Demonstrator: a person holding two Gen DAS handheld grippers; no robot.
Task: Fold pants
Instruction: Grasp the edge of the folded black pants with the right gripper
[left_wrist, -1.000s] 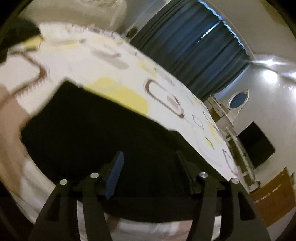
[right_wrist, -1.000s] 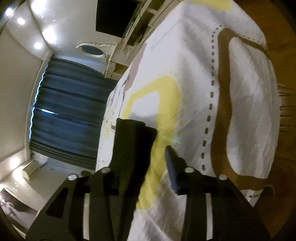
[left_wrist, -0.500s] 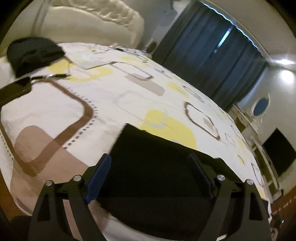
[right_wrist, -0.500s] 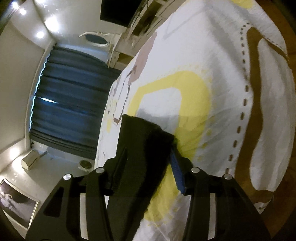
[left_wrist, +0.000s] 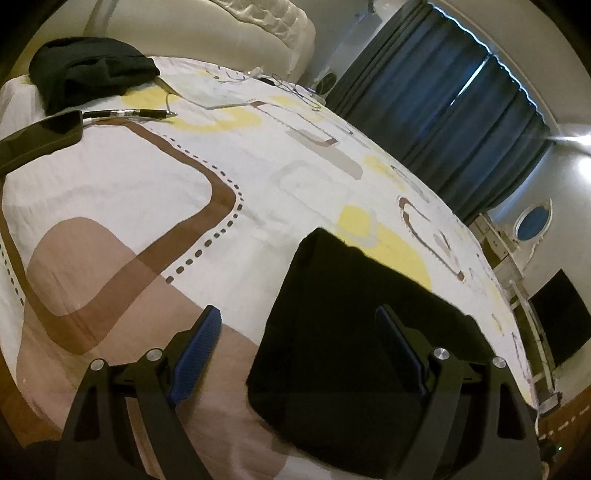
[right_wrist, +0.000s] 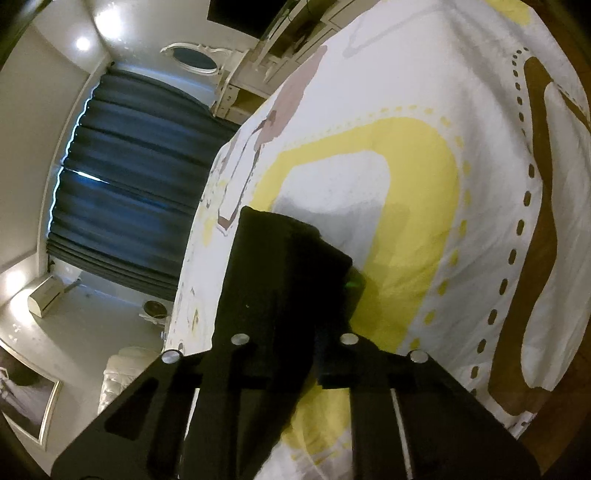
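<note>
The black pants (left_wrist: 354, 332) lie folded into a flat block on the patterned bedspread (left_wrist: 155, 177). My left gripper (left_wrist: 299, 343) is open and empty above the block's left edge, its blue pads (left_wrist: 195, 350) wide apart. In the right wrist view the pants (right_wrist: 280, 280) fill the space between my right gripper's fingers. The right gripper (right_wrist: 295, 317) sits over the block's end; its fingertips are hidden against the black cloth, so I cannot tell how the jaws stand.
A dark garment (left_wrist: 88, 74) lies heaped near the white headboard (left_wrist: 236, 33). A phone (left_wrist: 37, 136) and a pen (left_wrist: 129, 114) lie on the bed's left side. Dark curtains (left_wrist: 450, 122) hang behind. The wooden floor (right_wrist: 569, 406) shows past the bed edge.
My left gripper has pulled back and swung left off the pants, so more bedspread shows. My right gripper has moved forward onto the pants' end, and the cloth now covers its fingers.
</note>
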